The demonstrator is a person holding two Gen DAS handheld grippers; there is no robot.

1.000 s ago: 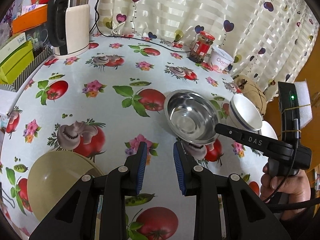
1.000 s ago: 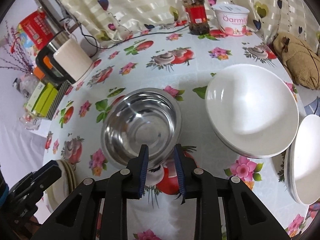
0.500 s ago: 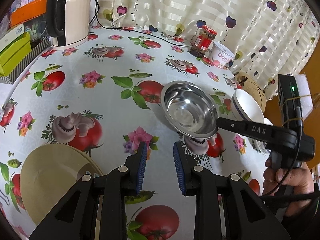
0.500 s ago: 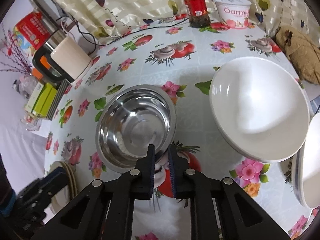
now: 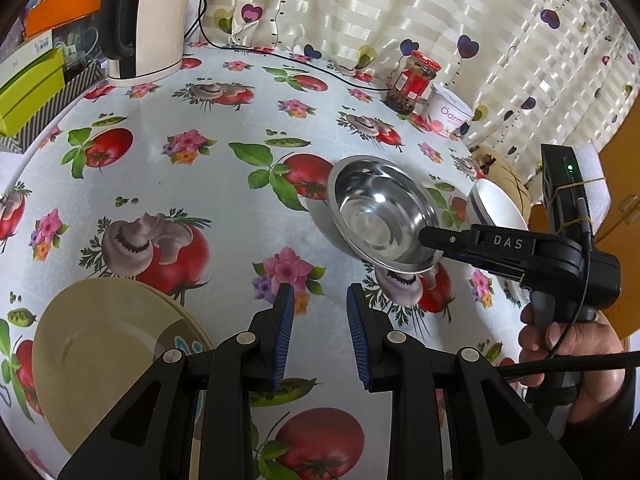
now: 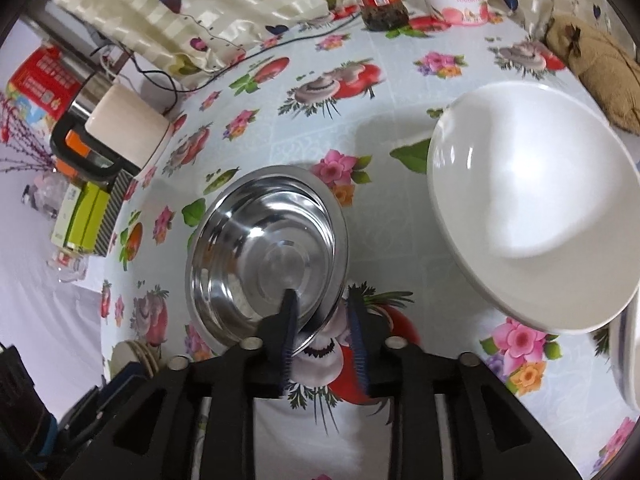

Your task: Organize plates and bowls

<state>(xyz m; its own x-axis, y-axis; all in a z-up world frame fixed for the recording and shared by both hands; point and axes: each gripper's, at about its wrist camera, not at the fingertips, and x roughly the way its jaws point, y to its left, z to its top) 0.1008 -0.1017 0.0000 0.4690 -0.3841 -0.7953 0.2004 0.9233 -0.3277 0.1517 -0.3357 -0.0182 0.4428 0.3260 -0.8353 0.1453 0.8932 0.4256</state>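
A: In the left wrist view, what is seen of the left gripper (image 5: pixel 320 332)?

B: Its blue-padded fingers are held apart with nothing between them, low over the flowered tablecloth (image 5: pixel 168 184). It is judged to be kept clear while the other hand works. A stack of beige round plates (image 5: pixel 100 356) lies at the near left, just beside it, probably as the plates' own pile.

A: And the shiny round steel bowl (image 5: pixel 380 216)?

B: It is found right of centre, tipped, its near rim raised off the cloth. The right gripper (image 5: pixel 434 240) is reached in from the right with one finger laid over that rim. A white ceramic bowl (image 5: pixel 498 208) is seen just behind it, to the right.

A: What is added by the right wrist view?

B: The right gripper (image 6: pixel 324 328) is shown partly open, its left finger inside the steel bowl (image 6: pixel 264 248) and its right finger outside, so the near rim is straddled. The rim appears pressed by the inner pad only; whether it is truly clamped cannot be told. The rim is probably chosen because the thin lip is the only part narrow enough to be pinched.

A: Where is the bowl likely meant to go?

B: The white ceramic bowl (image 6: pixel 528 208) is seen near on the right, so nesting there is judged likely. A slip of the smooth steel is the risk.
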